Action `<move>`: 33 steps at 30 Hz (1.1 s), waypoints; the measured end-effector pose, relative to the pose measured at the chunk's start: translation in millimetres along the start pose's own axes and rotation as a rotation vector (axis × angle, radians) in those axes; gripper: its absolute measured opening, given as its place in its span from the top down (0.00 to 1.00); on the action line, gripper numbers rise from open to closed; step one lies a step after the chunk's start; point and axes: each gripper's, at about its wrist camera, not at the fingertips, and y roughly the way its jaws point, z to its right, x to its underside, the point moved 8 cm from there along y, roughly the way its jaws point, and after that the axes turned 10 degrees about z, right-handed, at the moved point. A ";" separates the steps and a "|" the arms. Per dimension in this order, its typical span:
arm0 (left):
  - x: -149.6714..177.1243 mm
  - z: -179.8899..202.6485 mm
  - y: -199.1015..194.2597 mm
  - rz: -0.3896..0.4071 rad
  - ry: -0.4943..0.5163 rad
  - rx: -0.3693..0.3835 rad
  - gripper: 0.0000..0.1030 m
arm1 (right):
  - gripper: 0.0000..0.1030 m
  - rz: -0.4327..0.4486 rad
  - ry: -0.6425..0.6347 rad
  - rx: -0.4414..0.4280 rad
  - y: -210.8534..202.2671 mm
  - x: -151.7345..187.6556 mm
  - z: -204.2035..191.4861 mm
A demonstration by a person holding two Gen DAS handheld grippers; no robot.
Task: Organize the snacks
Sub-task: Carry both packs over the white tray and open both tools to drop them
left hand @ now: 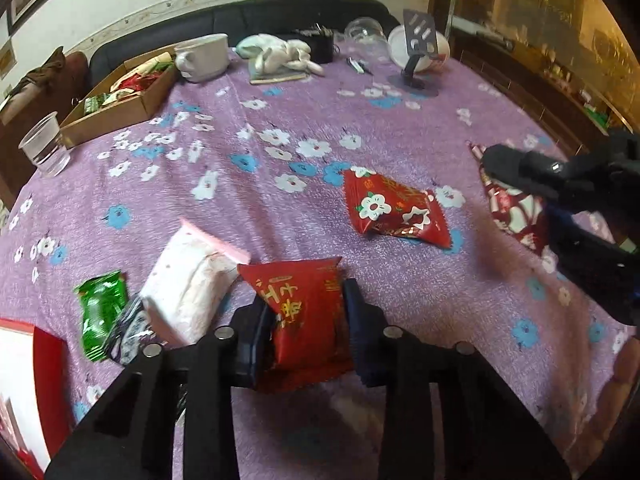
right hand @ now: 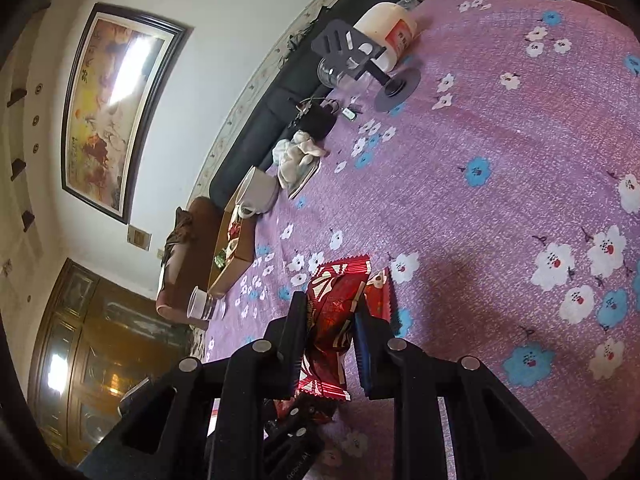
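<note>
My left gripper [left hand: 306, 296] is shut on a red snack packet with gold writing [left hand: 304, 312], held just above the purple cloth. My right gripper [right hand: 332, 308] is shut on a dark red patterned packet [right hand: 334, 320]; it also shows at the right of the left wrist view [left hand: 516, 208]. Another red flowered packet [left hand: 394, 210] lies mid-table. A white-pink packet [left hand: 192, 280], a green packet [left hand: 102, 308] and a dark packet [left hand: 130, 330] lie at the near left. A cardboard box [left hand: 120, 110] with several snacks sits at the far left.
A clear plastic cup [left hand: 42, 146] stands beside the box. A white mug [left hand: 204, 56], a cloth bundle [left hand: 276, 54], a black phone stand [left hand: 416, 52] and a white tub [left hand: 436, 46] line the far edge. A red-white box [left hand: 24, 380] is at the near left.
</note>
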 end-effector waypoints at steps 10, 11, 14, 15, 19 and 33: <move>10.9 -26.5 -79.3 0.127 0.006 -0.012 0.71 | 0.79 -0.141 -0.056 -0.147 16.6 36.3 -36.9; 15.9 -31.4 -91.4 0.145 0.011 -0.025 0.71 | 0.79 -0.156 -0.059 -0.160 18.1 41.4 -40.6; 27.9 -45.0 -113.8 0.169 0.006 -0.060 0.71 | 0.79 -0.177 -0.097 -0.167 20.0 51.8 -48.7; 31.7 -49.6 -120.5 0.175 -0.004 -0.062 0.71 | 0.79 -0.180 -0.108 -0.164 20.6 54.4 -50.5; 39.7 -68.6 -147.6 0.222 0.020 -0.131 0.70 | 0.79 -0.196 -0.148 -0.164 22.6 65.8 -58.8; 60.8 -152.8 -213.9 0.329 0.033 -0.381 0.70 | 0.79 -0.157 -0.361 -0.179 15.9 94.1 -89.4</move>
